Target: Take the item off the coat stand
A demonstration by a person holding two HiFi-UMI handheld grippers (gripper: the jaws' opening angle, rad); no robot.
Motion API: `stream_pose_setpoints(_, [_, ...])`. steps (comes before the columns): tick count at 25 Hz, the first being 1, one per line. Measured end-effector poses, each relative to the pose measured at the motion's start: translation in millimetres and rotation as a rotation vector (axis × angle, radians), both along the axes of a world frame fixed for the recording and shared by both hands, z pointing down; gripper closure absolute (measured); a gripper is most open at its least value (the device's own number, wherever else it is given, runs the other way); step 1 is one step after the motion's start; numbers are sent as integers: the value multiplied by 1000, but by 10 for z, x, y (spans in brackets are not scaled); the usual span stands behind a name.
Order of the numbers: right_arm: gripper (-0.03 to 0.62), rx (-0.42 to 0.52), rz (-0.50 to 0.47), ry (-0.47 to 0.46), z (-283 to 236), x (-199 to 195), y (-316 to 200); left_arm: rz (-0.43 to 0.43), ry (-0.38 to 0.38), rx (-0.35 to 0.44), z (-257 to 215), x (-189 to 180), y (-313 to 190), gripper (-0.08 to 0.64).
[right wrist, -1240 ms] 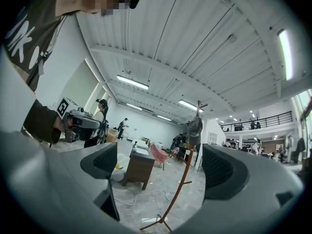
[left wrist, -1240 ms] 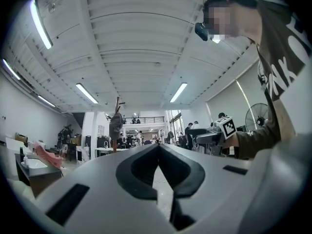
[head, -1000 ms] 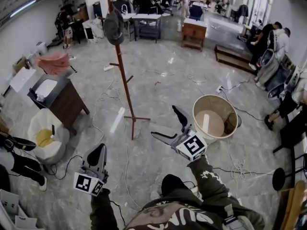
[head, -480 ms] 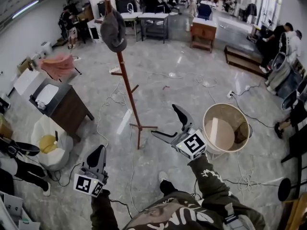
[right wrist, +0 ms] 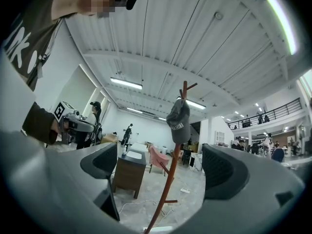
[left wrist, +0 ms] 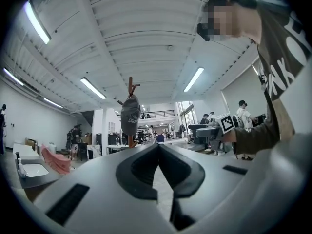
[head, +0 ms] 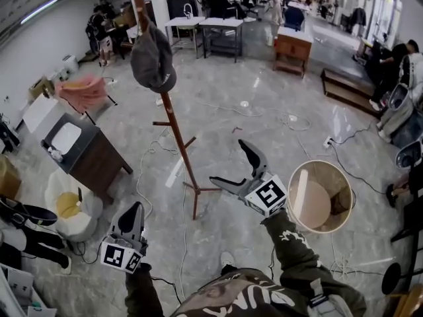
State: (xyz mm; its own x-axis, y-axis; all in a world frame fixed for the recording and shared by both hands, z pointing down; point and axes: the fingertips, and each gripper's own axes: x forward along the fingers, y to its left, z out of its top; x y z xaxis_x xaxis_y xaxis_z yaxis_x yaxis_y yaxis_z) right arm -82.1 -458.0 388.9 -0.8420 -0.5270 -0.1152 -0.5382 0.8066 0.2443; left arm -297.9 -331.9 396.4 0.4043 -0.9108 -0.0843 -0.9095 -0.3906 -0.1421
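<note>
Head view puts the grey cap [head: 153, 58] at eleven o'clock, hung high on the reddish-brown coat stand [head: 177, 134], whose feet rest on the polished floor [head: 264, 111] just left of centre. Only this view shows both tools together: the left tongs [head: 136, 207] at seven o'clock and the right tongs [head: 227, 162] near centre, both well apart from the cap.

Right gripper view shows what that one cannot: its jaws are spread wide with nothing gripped, and the stand's pole and the cap sit framed between them at twelve o'clock. Left gripper view shows its jaws pressed together and empty, with the cap above their tips at eleven o'clock.

Loose cables [head: 185, 210] trail across the floor around the stand's feet. A round tan tub [head: 322, 163] sits at three o'clock, a dark wooden cabinet [head: 99, 160] at nine o'clock, and a pink cloth [head: 82, 91] at ten o'clock.

White lettering runs along the cap's side in both gripper views, too small to read.
</note>
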Motion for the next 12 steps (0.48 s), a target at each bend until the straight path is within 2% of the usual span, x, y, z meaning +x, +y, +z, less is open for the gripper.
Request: stream_pose_setpoints(12, [63,17,-96,-23,-159,-163,-825,-34,-15,2,-25,80,-710,557])
